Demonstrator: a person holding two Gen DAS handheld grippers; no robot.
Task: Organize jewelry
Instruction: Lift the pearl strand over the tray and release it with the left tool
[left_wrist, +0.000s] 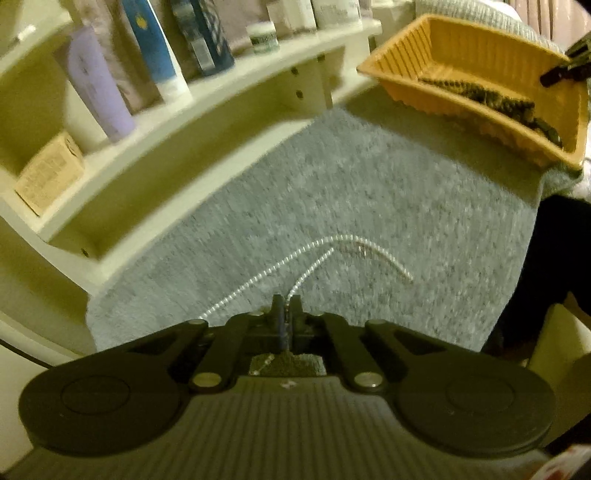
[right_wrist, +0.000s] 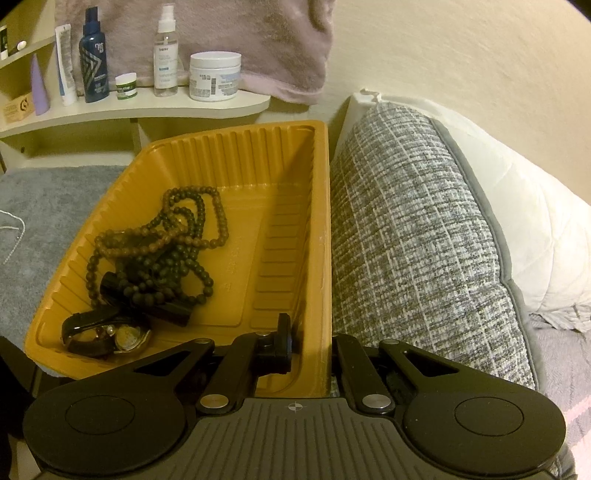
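two grippers are at work here, and the nearer business belongs to the left gripper (left_wrist: 285, 301): its jaws stand together, pinched on one end of a thin silver chain (left_wrist: 325, 245), which seems to be the piece in hand. from the fingertips the chain runs forward and away across the grey towel (left_wrist: 369, 192), bends at its far point and doubles back in a loose arc to the right, so its long axis lies roughly along the line the gripper points, most of it resting on the cloth ahead of the jaws. further off, up and to the right of that gripper, sits the orange ribbed tray (left_wrist: 406, 48), well apart from the chain with bare towel between; that is the direction a carry would have to take, i judge. the right gripper (right_wrist: 291, 332) is closed on the near wall of the tray (right_wrist: 317, 206), apparently steadying it, so the left hand is the one nearer the chain. inside the tray lie a tangle of dark beaded necklaces (right_wrist: 173, 240) and, in the near left corner, a wristwatch (right_wrist: 125, 338). beyond stand a white shelf (right_wrist: 147, 107) with bottles and jars, and a woven grey cushion (right_wrist: 406, 221) just beside the tray's right wall.
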